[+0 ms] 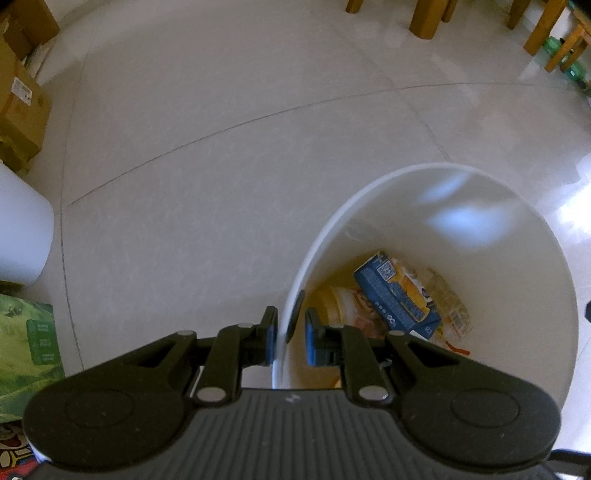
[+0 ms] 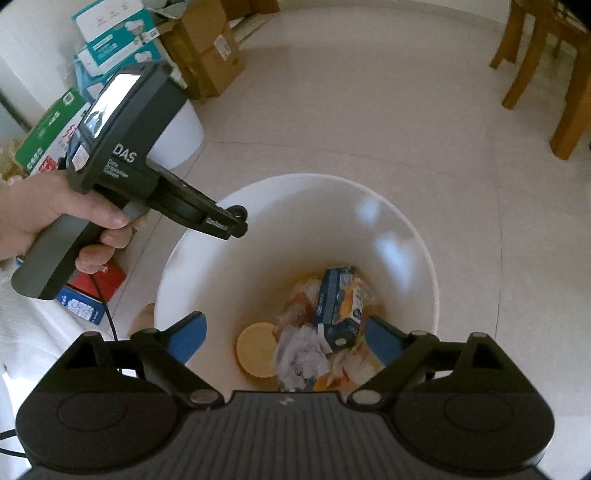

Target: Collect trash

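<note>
A white bucket (image 1: pixel 369 188) stands on the tiled floor. My left gripper (image 1: pixel 290 332) is shut on its near-left rim, one blue pad outside the wall and one inside. Inside lie a blue and yellow carton (image 1: pixel 399 295), wrappers and other trash. In the right wrist view my right gripper (image 2: pixel 284 325) hovers over the bucket (image 2: pixel 295 177) with its blue pads wide apart and nothing between them. Below it I see the carton (image 2: pixel 338 306), a round yellow lid (image 2: pixel 256 349) and crumpled pale wrapping (image 2: pixel 301 354). A hand holds the left gripper (image 2: pixel 232 221) at the rim.
Cardboard boxes (image 1: pixel 22 110) and printed cartons (image 2: pixel 114 33) crowd the left side, beside a white container (image 1: pixel 22 229) and a green box (image 1: pixel 26 350). Wooden furniture legs (image 2: pixel 569 92) stand far right, with green bottles (image 1: pixel 554 46) among them.
</note>
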`<state>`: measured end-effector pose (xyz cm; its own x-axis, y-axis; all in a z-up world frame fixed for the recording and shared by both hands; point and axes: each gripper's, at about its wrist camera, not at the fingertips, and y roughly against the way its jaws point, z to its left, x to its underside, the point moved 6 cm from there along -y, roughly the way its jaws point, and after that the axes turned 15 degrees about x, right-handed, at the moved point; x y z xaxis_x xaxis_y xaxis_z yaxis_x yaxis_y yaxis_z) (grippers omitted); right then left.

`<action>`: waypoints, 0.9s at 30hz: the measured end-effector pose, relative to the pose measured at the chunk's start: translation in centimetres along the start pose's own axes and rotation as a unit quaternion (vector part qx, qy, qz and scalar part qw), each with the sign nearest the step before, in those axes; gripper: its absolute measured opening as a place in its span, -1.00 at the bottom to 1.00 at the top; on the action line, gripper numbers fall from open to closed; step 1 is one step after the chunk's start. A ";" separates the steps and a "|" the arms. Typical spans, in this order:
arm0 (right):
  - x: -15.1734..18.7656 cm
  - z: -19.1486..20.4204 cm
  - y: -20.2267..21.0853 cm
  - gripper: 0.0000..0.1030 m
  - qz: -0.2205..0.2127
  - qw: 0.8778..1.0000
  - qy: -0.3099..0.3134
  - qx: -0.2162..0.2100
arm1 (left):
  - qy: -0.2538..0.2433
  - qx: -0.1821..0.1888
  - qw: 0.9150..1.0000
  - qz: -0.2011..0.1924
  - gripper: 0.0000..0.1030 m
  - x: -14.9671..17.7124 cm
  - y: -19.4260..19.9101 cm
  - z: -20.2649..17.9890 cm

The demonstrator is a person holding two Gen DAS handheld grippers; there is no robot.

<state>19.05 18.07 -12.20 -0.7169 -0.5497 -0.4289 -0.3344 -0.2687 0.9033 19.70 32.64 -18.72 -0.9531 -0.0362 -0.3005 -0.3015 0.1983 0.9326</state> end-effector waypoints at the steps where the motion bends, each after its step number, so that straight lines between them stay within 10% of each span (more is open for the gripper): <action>1: 0.1 -0.4 0.0 0.90 0.005 1.000 -0.011 -0.001 | 0.000 0.001 1.000 0.000 -0.74 0.0 0.0 0.0; 27: 3.9 -0.1 0.7 0.91 0.091 0.972 -0.187 0.112 | 0.012 0.009 1.000 -0.007 -0.59 0.2 0.6 0.1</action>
<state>16.06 15.64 -13.22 -0.9346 -0.2355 -0.2665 -0.2760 0.0078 0.9611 19.39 32.88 -18.28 -0.9492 -0.0632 -0.3083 -0.3146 0.2148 0.9246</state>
